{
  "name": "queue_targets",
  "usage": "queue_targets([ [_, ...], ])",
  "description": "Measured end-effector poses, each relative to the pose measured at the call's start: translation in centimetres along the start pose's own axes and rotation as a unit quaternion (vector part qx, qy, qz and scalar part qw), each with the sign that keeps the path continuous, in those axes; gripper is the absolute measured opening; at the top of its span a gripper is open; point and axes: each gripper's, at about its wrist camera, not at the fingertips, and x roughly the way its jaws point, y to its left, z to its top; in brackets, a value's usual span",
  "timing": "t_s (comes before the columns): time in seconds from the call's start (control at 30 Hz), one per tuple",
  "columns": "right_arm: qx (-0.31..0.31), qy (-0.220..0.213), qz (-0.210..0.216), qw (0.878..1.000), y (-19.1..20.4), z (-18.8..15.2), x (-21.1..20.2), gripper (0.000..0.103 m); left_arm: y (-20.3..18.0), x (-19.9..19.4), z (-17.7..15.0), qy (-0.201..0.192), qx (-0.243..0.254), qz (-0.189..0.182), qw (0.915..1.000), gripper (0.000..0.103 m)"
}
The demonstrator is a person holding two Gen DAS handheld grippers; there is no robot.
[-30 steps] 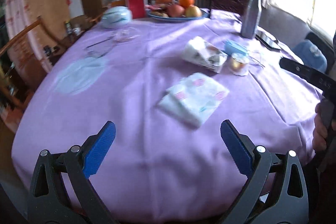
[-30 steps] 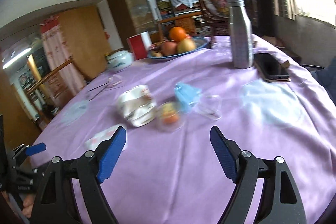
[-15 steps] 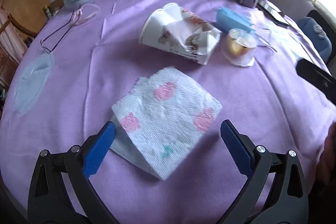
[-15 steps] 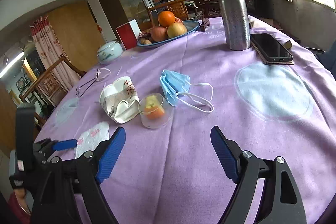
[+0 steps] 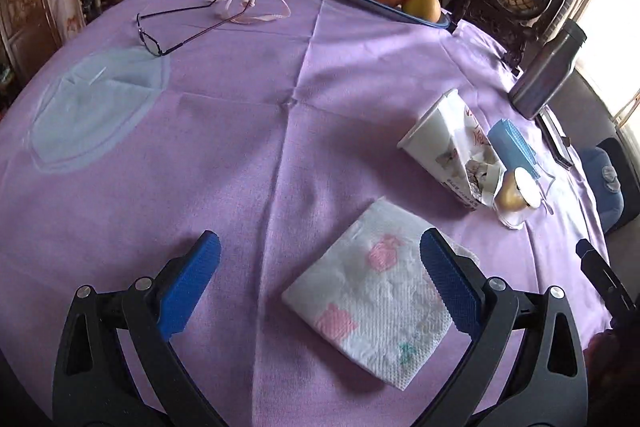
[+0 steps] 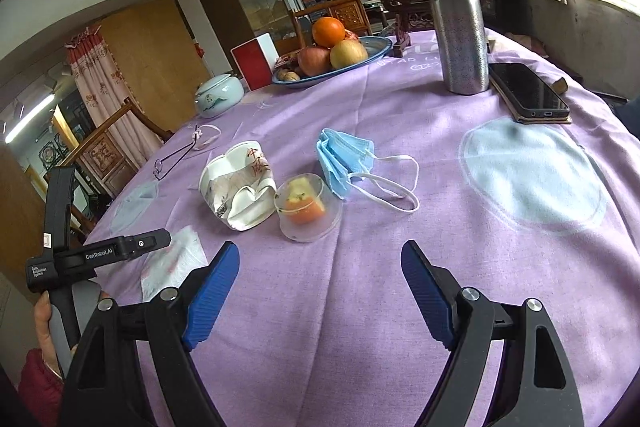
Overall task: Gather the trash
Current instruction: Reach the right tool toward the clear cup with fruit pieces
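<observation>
**Inspector:** On the purple tablecloth (image 5: pixel 248 131), working left to right: the left gripper (image 5: pixel 320 277) hangs low over the cloth with its jaws spread wide and nothing between the pads; the folded paper napkin (image 5: pixel 372 299) lies flat just under and inside its right-hand finger, off-centre in the gap.

**Clerk:** And beyond the napkin?

**Inspector:** A crushed paper cup (image 6: pixel 238 183) on its side; touching it, a clear plastic cup (image 6: pixel 306 207) holding fruit scraps; just beside that, a blue face mask (image 6: pixel 342 159) with loose ear loops. The right gripper (image 6: pixel 320 291) is likewise wide open and empty, aimed towards the plastic cup but apart from it.

**Clerk:** Non-trash items?

**Inspector:** Spectacles (image 5: pixel 180 27), steel flask (image 6: pixel 458 23), phone (image 6: pixel 526 93), fruit plate (image 6: pixel 372 53); none to be taken.

**Clerk:** Step in hand?

**Inspector:** By my judgement, the approach to the napkin; no item yet collected. The next move calls for shifting the left gripper so the napkin sits centred, lowering to the cloth, then closing; the risk is pinching tablecloth along with the thin paper. No bin is in view.
</observation>
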Motion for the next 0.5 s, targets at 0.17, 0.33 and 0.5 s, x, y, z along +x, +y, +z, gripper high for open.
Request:
queue_targets([
  [0.17,-0.025,0.038,0.028,0.999,1.2,0.4,1.4,0.063,0.0,-0.1,0.1,-0.001,-0.001,-0.004,1.0000,0.096],
  [0.33,-0.013,0.089,0.014,0.996,1.8,2.4,5.7,0.059,0.8,-0.4,0.0,-0.010,-0.022,-0.013,0.9996,0.096],
  [0.5,-0.019,0.105,-0.042,0.993,2.5,4.4,9.2,0.059,0.8,-0.6,0.0,-0.016,-0.023,-0.014,0.9995,0.096],
])
